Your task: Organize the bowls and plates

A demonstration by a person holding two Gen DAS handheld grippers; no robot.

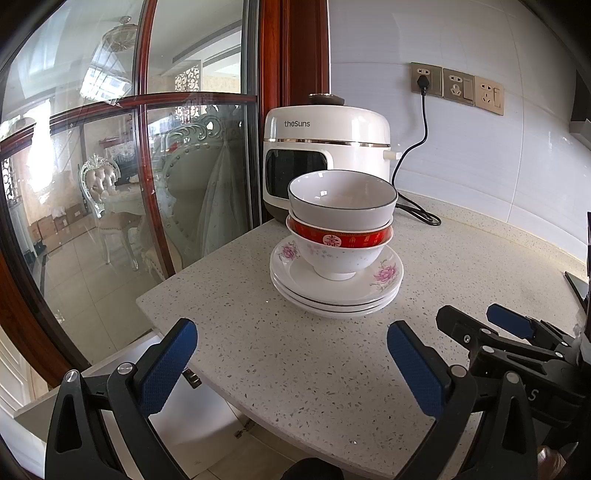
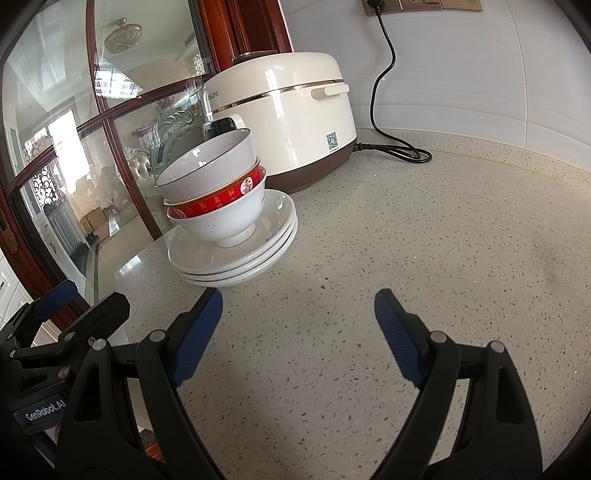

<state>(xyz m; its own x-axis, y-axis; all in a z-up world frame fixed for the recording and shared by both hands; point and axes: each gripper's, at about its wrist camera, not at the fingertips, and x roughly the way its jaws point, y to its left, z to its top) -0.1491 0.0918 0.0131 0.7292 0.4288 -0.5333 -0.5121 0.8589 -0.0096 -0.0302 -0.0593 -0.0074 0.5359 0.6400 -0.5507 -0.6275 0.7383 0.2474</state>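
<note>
Both tools released, left tool (image 1: 291, 343), right tool (image 2: 298, 308), stacked bowls (image 1: 341, 221) on plates (image 1: 334, 291), speckled surface (image 1: 461, 258), rice cooker (image 1: 327, 147) behind

A: How many bowls are in the stack of bowls (image 1: 341, 225)?
B: Cannot tell. The grey-rimmed top bowl (image 1: 342, 201) hides the inside of the red-banded bowl (image 1: 340, 236), and a thin rim between them may be another.
A: And the plates (image 1: 336, 291)?
B: Only their edges show; the bowl's foot covers the middle.
A: The rice cooker (image 2: 284, 122)?
B: Its window sits partly behind the bowls, and in the right wrist view its brand name is partly hidden.
A: The wall sockets (image 2: 421, 5)?
B: Cut off by the top edge there. The QR sticker (image 2: 331, 141) is too small to read.
</note>
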